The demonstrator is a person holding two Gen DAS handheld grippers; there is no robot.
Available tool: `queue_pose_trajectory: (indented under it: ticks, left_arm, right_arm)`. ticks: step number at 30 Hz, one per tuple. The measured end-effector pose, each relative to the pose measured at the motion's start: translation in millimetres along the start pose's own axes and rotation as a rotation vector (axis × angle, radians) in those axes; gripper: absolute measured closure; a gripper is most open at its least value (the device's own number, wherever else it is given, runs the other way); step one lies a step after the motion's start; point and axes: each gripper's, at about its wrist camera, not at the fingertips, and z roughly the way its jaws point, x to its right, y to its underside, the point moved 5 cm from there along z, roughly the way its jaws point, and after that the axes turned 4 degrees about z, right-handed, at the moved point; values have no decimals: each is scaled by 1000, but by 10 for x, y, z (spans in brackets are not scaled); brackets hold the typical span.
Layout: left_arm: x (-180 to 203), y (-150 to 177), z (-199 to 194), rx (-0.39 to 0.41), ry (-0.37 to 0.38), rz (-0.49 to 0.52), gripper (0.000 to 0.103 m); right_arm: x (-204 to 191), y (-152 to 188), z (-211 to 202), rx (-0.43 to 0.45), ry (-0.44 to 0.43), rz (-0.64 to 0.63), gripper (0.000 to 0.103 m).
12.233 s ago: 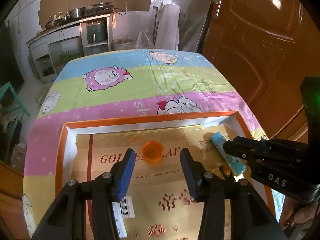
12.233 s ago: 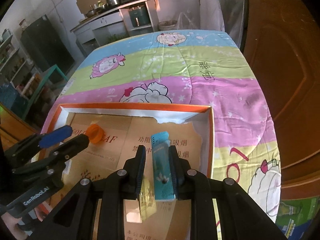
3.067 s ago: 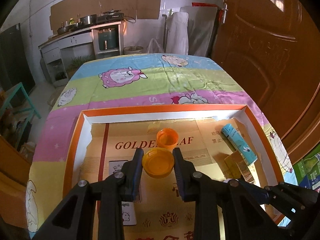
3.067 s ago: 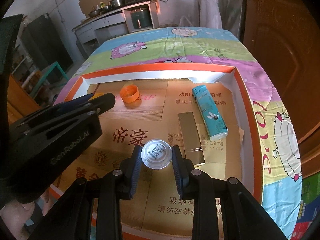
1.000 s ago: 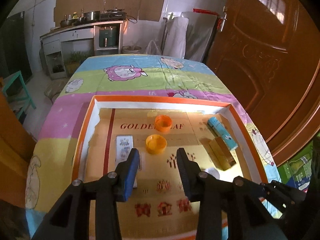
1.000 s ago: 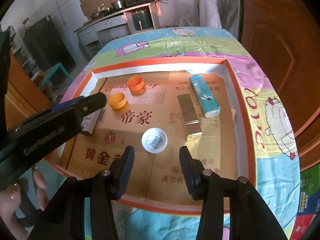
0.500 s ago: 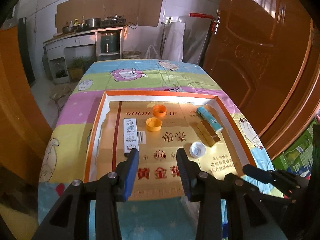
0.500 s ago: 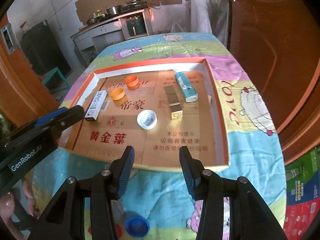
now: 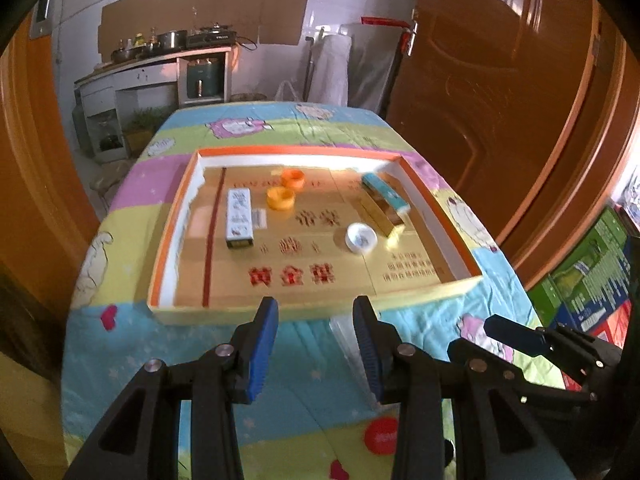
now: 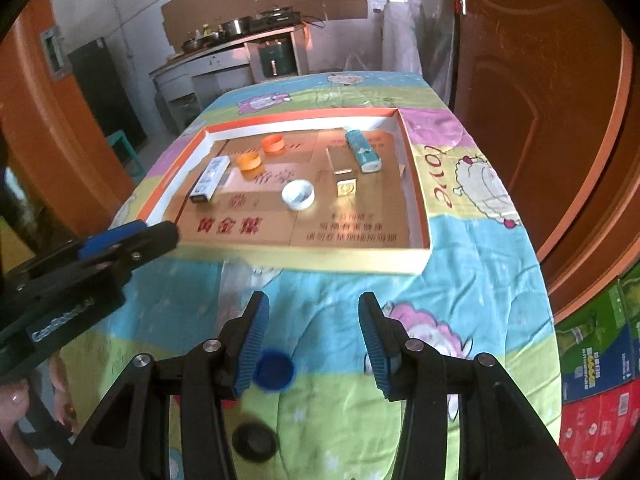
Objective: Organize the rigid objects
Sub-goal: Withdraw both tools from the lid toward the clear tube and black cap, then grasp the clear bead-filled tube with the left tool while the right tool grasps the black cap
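A shallow orange-rimmed tray (image 10: 416,200) on the table (image 10: 460,280) holds two orange caps (image 10: 273,143) (image 10: 248,160), a white cap (image 10: 298,195), a white box (image 10: 210,179), a gold box (image 10: 342,172) and a teal lighter (image 10: 362,150). Both the left hand-held gripper (image 9: 314,344) and the right hand-held gripper (image 10: 310,338) hang part-open and empty over the cloth, near a blue cap (image 10: 274,369)

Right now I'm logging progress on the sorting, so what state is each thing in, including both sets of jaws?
left gripper: jaws open, empty.
right gripper: jaws open, empty.
tray: flat on the cloth, holding six items.
orange caps: open side up, in tray.
white cap: open side up, in tray.
white box: lying flat in tray.
gold box: lying flat in tray.
teal lighter: lying flat, beside gold box.
blue cap: outside tray, on cloth.
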Motion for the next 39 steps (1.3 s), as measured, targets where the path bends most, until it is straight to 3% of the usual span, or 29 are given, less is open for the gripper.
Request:
queue_pose_trajectory:
  ticks: [15, 32, 33, 35, 39]
  left_arm:
    - [108, 273, 1, 2, 9, 11, 64]
    - [256, 333, 149, -20, 22, 45, 64]
    - [273, 332, 176, -25, 22, 47, 64]
    - [295, 334, 218, -32, 22, 47, 64]
    - [323, 326, 343, -52, 1, 43, 64]
  right_arm:
    - [-162, 495, -129, 2, -64, -74, 55]
    - [-290, 886, -34, -54, -100, -158, 55]
    - [-285, 891, -24, -57, -100, -155, 55]
    - [-267, 895, -6, -64, -99, -148, 72]
    - [-253, 889, -5, -63, -97, -153, 72]
